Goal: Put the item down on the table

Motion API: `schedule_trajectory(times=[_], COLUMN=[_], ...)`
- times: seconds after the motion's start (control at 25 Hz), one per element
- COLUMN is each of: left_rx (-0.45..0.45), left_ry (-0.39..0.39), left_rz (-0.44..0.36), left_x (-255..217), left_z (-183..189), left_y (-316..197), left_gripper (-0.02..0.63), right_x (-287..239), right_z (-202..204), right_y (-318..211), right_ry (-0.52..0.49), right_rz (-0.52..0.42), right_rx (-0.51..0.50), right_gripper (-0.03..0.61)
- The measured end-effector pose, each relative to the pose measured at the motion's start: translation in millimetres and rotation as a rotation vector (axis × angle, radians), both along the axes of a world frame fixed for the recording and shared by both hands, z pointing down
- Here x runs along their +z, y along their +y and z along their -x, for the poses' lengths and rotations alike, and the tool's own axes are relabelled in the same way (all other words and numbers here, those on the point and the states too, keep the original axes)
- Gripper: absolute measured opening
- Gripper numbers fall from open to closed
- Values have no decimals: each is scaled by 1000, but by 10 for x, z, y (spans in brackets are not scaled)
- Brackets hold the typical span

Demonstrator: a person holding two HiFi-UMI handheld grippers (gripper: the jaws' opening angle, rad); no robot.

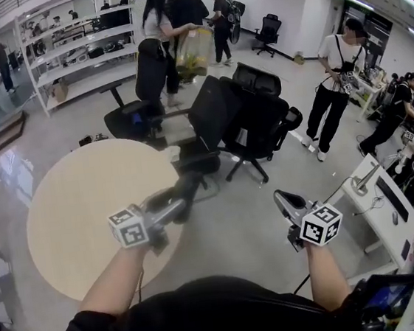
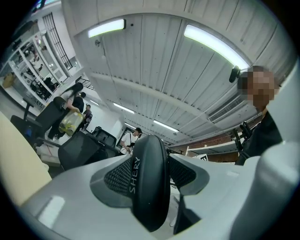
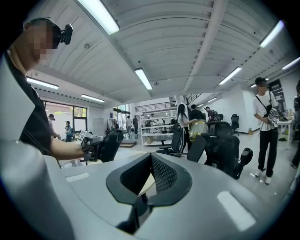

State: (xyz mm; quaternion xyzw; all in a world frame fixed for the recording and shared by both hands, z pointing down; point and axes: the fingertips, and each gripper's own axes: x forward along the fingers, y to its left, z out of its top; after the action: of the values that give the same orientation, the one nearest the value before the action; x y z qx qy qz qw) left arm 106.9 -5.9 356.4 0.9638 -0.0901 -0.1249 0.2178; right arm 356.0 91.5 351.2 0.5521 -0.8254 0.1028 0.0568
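The item (image 2: 149,187), a black oblong thing with pale lettering along its edge, is not down yet. It sits clamped in the left gripper (image 1: 177,200): in the left gripper view both meshed pads press its flanks, and its rounded end sticks out past the jaws toward the ceiling. So the grasp is made and the carry is under way, but the placing itself is undone.

In the head view the left gripper reaches out over the near right rim of the round beige counter (image 1: 79,213), and the item is at or just past that rim, in the air. How high it hangs above the top I cannot tell. The left gripper view shows only a strip of the counter at its left side, which fits a gripper tipped slightly upward, not down at the surface.

The right gripper (image 1: 284,203) is held off to the right over the floor, well apart from the counter. Its jaws look closed together with nothing between them, so it seems to have no part in the placing.

What is left, as I judge it: bring the item inward over the bare top, lower it until it rests, open the left jaws and draw back. Black chairs (image 1: 249,115) stand just beyond the counter.
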Motion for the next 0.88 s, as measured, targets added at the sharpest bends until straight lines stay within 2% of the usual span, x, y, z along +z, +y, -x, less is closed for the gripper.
schedule_trajectory(times=[0.2, 0.48, 0.6, 0.76, 0.88], left_rx=[-61, -182, -224, -270, -306], left_ry=[-17, 24, 35, 12, -6], left_rz=[4, 60, 62, 71, 71], left_x=[128, 171, 151, 199, 264], left_z=[-436, -1530, -1848, -2062, -2029], left_y=[-397, -964, -1206, -1423, -1686], left_gripper=[244, 244, 244, 244, 244], right_x=[117, 107, 91, 201, 280], right_z=[-525, -1669, -2012, -2152, -2110], right_y=[-461, -1205, -1564, -2056, -2436], right_ry=[-13, 2, 12, -9, -10], right_rz=[0, 17, 14, 40, 45], right_rx=[-53, -159, -199, -272, -320], right_gripper=[14, 14, 14, 14, 14])
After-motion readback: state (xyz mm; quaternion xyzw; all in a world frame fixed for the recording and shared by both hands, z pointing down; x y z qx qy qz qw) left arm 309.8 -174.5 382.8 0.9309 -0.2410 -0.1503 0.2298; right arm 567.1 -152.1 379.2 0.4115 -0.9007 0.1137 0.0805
